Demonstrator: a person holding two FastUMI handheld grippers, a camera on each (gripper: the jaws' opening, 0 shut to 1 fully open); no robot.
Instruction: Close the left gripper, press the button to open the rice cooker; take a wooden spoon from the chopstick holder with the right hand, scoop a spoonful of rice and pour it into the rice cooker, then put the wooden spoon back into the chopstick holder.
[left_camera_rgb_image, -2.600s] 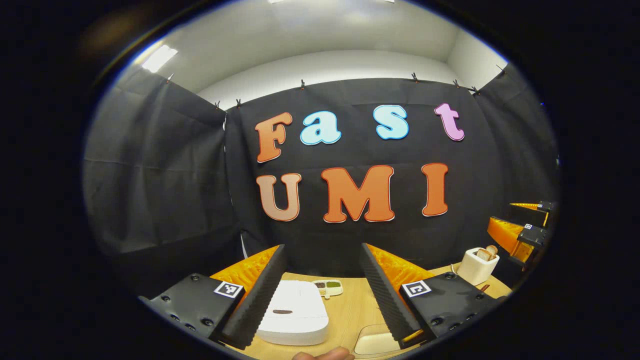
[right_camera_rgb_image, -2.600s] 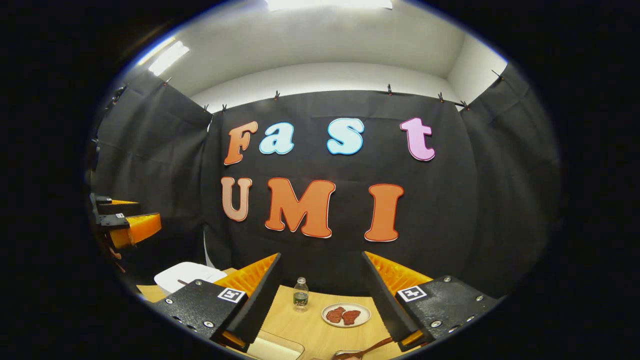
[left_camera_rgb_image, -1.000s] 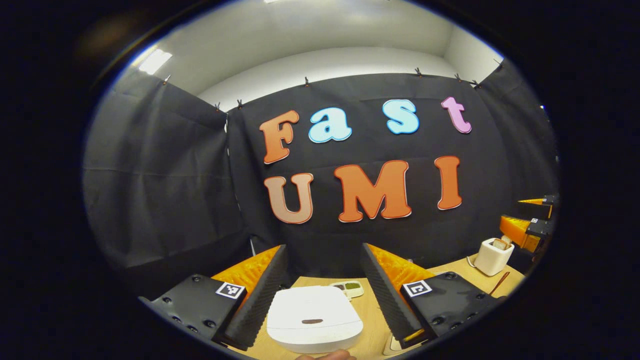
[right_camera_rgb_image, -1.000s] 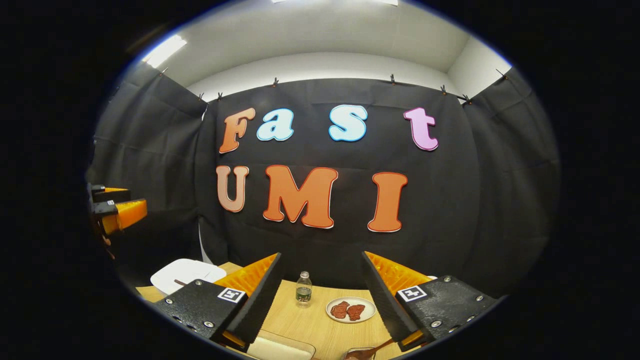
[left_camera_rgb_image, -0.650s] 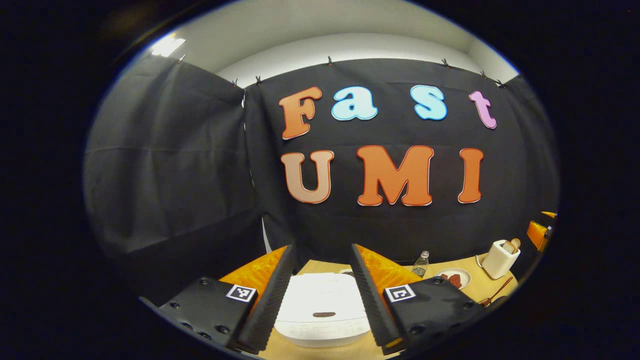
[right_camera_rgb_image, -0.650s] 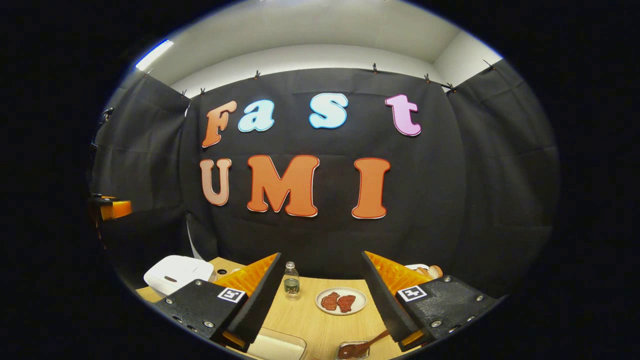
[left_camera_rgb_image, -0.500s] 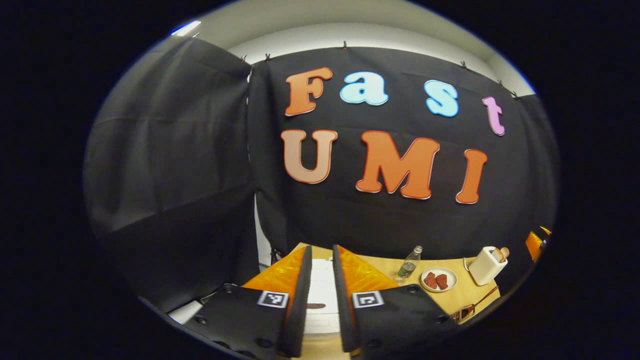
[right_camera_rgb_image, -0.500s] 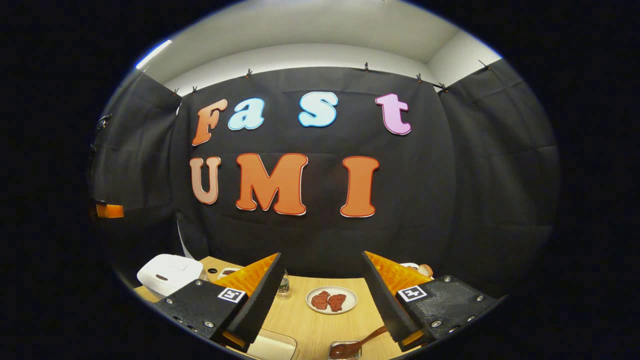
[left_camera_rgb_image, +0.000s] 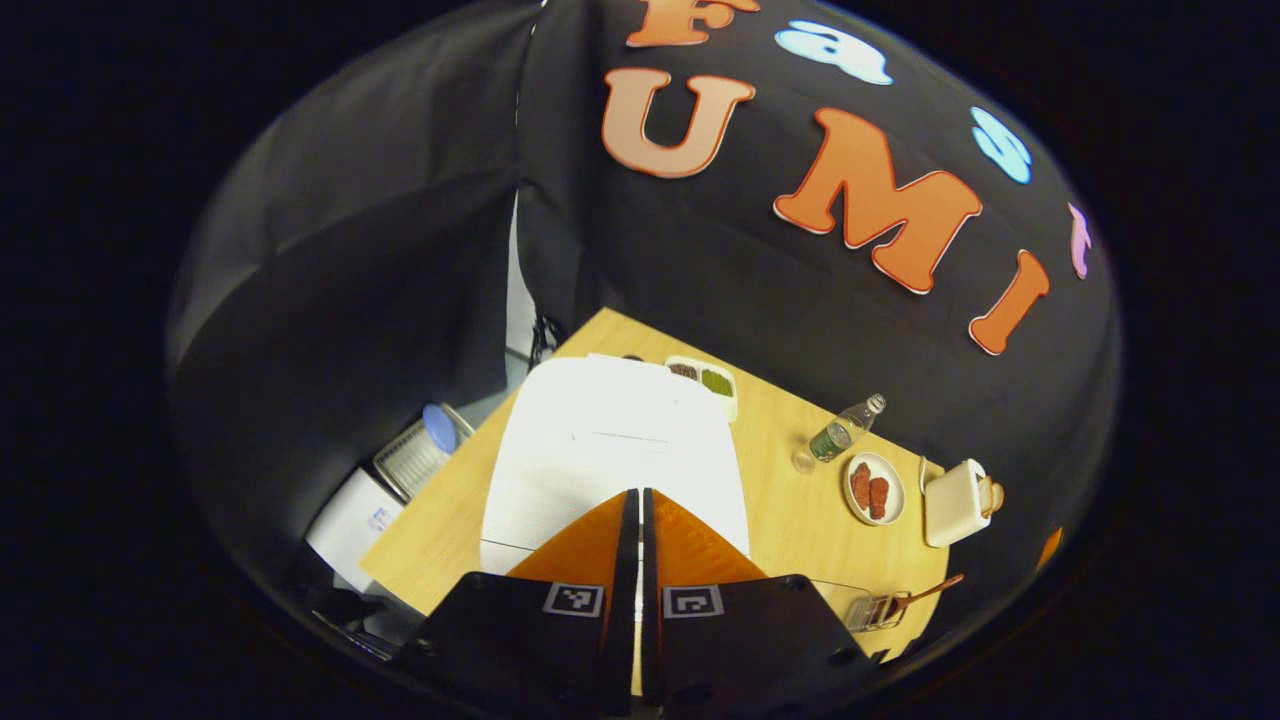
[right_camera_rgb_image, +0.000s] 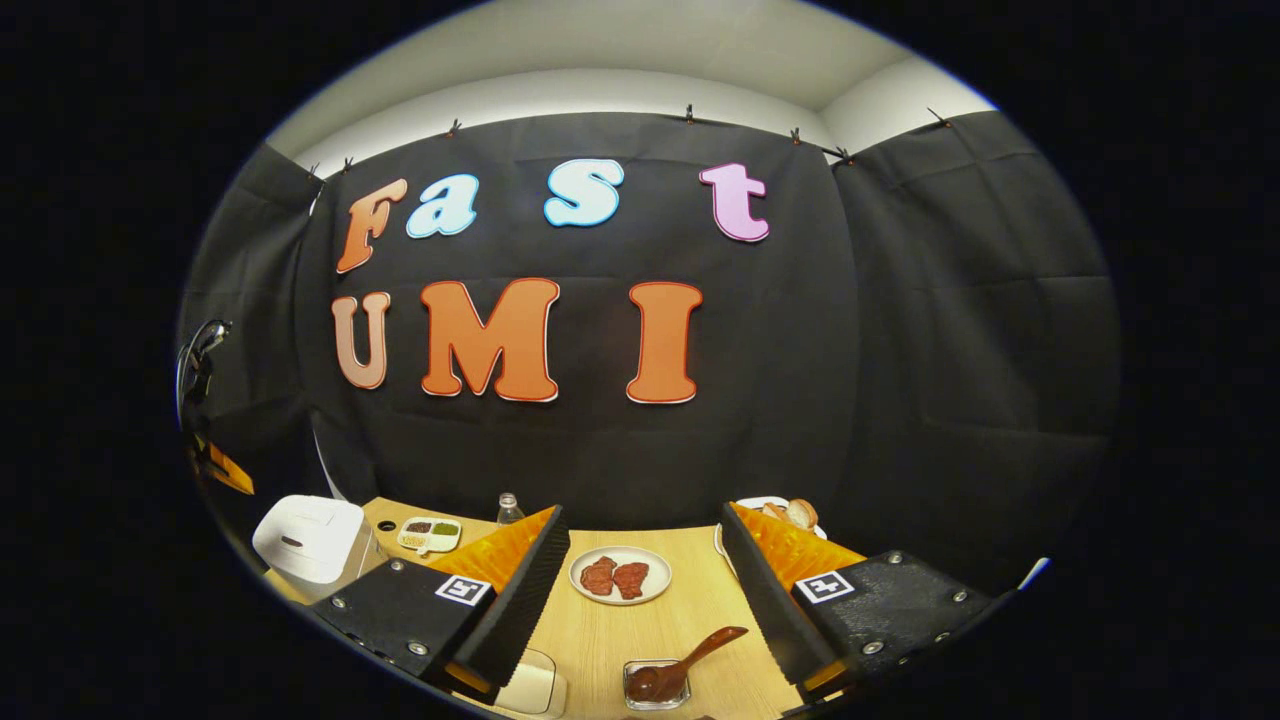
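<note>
The white rice cooker (left_camera_rgb_image: 610, 440) stands with its lid down at the table's left end. My left gripper (left_camera_rgb_image: 638, 495) is shut with nothing between its fingers, and its tips hang over the front of the lid, hiding the button. In the right gripper view the rice cooker (right_camera_rgb_image: 305, 540) is far left, with a dark oval button on its lid. My right gripper (right_camera_rgb_image: 642, 515) is open and holds nothing. The wooden spoon (right_camera_rgb_image: 690, 660) lies below it, bowl down in a small clear holder (right_camera_rgb_image: 640, 692). In the left gripper view the wooden spoon (left_camera_rgb_image: 925, 592) is at the far right.
On the wooden table (right_camera_rgb_image: 690, 610) are a plate of red meat (right_camera_rgb_image: 620, 577), a small bottle (right_camera_rgb_image: 510, 508), a divided dish (right_camera_rgb_image: 428, 533), a white box with bread (left_camera_rgb_image: 955, 500) and a pale tray (right_camera_rgb_image: 530, 690). Boxes (left_camera_rgb_image: 350, 515) sit on the floor left of the table.
My left gripper has gone from open to shut and tipped down over the rice cooker's lid. The right gripper has turned rightward, bringing the spoon and plate between its fingers.
</note>
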